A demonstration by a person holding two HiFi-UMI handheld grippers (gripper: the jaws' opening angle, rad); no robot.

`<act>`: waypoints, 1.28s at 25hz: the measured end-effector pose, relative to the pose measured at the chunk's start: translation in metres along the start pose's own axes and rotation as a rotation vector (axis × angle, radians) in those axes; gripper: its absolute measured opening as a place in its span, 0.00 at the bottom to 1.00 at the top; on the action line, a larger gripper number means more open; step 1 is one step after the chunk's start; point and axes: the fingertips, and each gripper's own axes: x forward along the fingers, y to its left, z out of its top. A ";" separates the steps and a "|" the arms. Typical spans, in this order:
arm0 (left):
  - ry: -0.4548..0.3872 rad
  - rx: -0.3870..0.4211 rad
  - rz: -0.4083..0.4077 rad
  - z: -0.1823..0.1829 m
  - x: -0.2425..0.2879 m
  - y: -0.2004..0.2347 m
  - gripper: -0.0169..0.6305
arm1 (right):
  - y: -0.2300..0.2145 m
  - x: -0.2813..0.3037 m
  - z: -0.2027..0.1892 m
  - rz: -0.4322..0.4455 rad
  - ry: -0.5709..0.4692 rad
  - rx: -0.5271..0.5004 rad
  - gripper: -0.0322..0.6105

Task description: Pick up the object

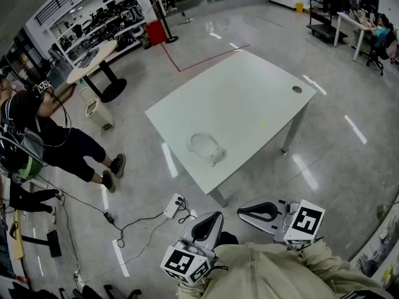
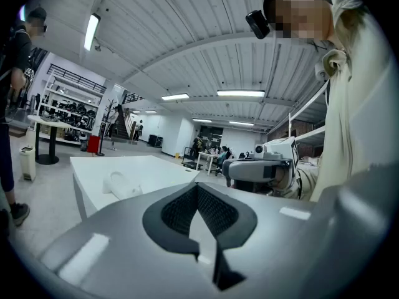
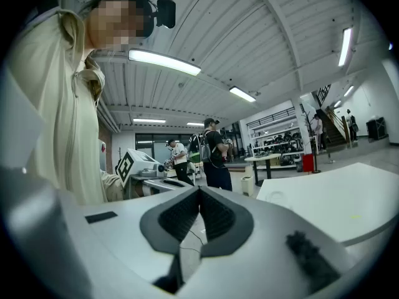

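A pale white object (image 1: 206,147) lies on the white table (image 1: 249,98), near its front left edge. It also shows as a white lump (image 2: 121,184) in the left gripper view. Both grippers are held close to my body, below and in front of the table, well short of the object. My left gripper (image 1: 209,222) points up toward the table with its dark pads (image 2: 181,210) meeting and nothing between them. My right gripper (image 1: 254,212) points left, its jaws shut and empty; its pads (image 3: 218,213) meet in a line.
A person in black (image 1: 59,139) stands left of the table. A power strip (image 1: 174,205) and cables lie on the shiny floor by the table's front leg. A round table (image 1: 93,61), a bin (image 1: 98,112) and shelves stand at the back left.
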 end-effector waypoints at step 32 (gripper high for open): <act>0.128 -0.036 -0.133 0.034 0.114 0.208 0.03 | -0.245 0.128 -0.035 -0.278 0.225 0.286 0.05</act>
